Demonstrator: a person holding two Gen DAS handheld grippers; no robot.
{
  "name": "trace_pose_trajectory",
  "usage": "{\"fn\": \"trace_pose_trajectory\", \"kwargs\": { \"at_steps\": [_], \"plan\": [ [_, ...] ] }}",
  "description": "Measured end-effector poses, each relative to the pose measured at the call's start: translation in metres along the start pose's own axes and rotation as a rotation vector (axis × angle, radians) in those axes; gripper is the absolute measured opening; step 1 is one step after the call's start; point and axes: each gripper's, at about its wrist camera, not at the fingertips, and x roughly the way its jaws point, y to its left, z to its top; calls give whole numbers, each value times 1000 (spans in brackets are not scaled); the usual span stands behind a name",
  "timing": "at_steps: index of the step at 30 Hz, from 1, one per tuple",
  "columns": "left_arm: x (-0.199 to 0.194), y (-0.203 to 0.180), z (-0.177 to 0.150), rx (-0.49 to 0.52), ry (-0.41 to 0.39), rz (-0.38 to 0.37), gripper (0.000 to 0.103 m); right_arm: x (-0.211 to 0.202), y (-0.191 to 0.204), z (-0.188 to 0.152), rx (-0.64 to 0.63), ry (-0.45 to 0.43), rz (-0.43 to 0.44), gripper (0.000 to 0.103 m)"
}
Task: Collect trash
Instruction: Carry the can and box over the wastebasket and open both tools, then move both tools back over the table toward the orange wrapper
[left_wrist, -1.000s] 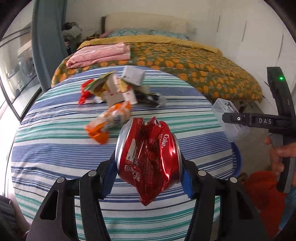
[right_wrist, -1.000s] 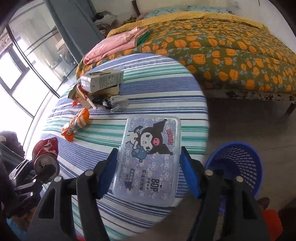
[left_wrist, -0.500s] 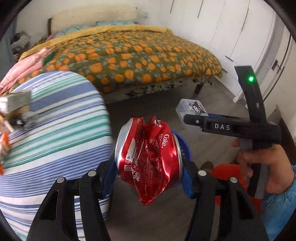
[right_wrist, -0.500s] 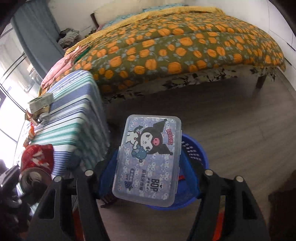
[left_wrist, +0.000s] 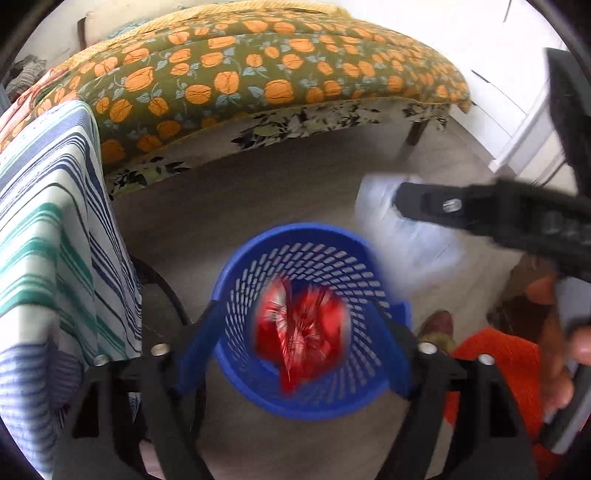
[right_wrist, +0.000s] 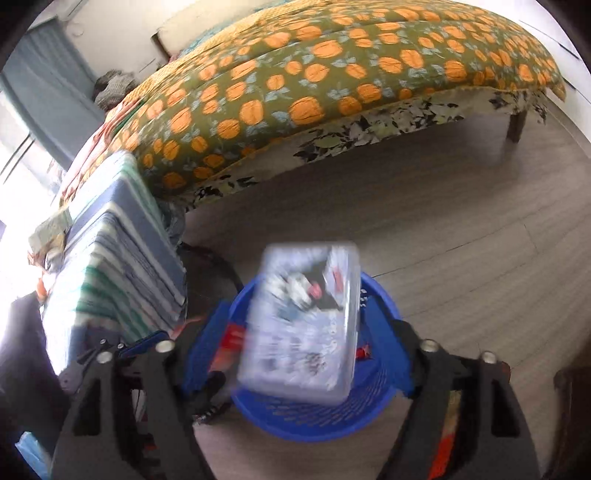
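The crushed red cola can (left_wrist: 301, 328) is blurred, free of my fingers, falling inside the blue mesh basket (left_wrist: 314, 251) on the floor. My left gripper (left_wrist: 295, 350) is open above the basket. In the right wrist view the clear plastic box with a cartoon lid (right_wrist: 303, 321) is blurred, loose between the spread jaws, dropping toward the basket (right_wrist: 314, 417). My right gripper (right_wrist: 295, 354) is open over it. The right gripper and box also show in the left wrist view (left_wrist: 406, 229).
The table with the striped cloth (left_wrist: 48, 229) stands left of the basket, with leftover trash on its far end (right_wrist: 48, 236). A bed with an orange-patterned cover (left_wrist: 258, 74) lies behind. An orange mat (left_wrist: 495, 369) lies right of the basket.
Both grippers moved from the table to above the basket and opened. The can and the box have left the jaws and are dropping.
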Motion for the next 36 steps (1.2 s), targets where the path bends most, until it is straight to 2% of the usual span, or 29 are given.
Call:
{"fn": "trace_pose_trajectory", "kwargs": {
  "at_steps": [4,9,12,15,19,22,25,29,33,36],
  "plan": [
    [-16,1,3,-7,-52,1,89,-16,1,6,-6,-67,-3,84],
    [-75,6,-7,-2,-152,-29,93,-29,5,6,-13,-137,-43,86],
    [-112,20,-18,-5,-206,-28,94,-38,20,1,-64,-209,-94,86],
    [-143,41,-37,-9,-236,6,95,-48,42,-8,-131,-275,-115,86],
    [-171,85,-73,-41,-247,103,97,-53,79,-27,-248,-326,-105,87],
    [-183,126,-102,-92,-220,164,97,-52,120,-50,-344,-328,-56,98],
    [-194,167,-129,-145,-203,223,97,-51,164,-74,-408,-300,8,98],
    [-209,225,-156,-214,-187,289,97,-38,237,-103,-515,-220,66,98],
    [-223,273,-173,-254,-170,340,97,-18,299,-114,-558,-131,124,98],
    [-231,300,-183,-270,-156,362,97,4,333,-112,-591,-65,110,98]
  ]
}}
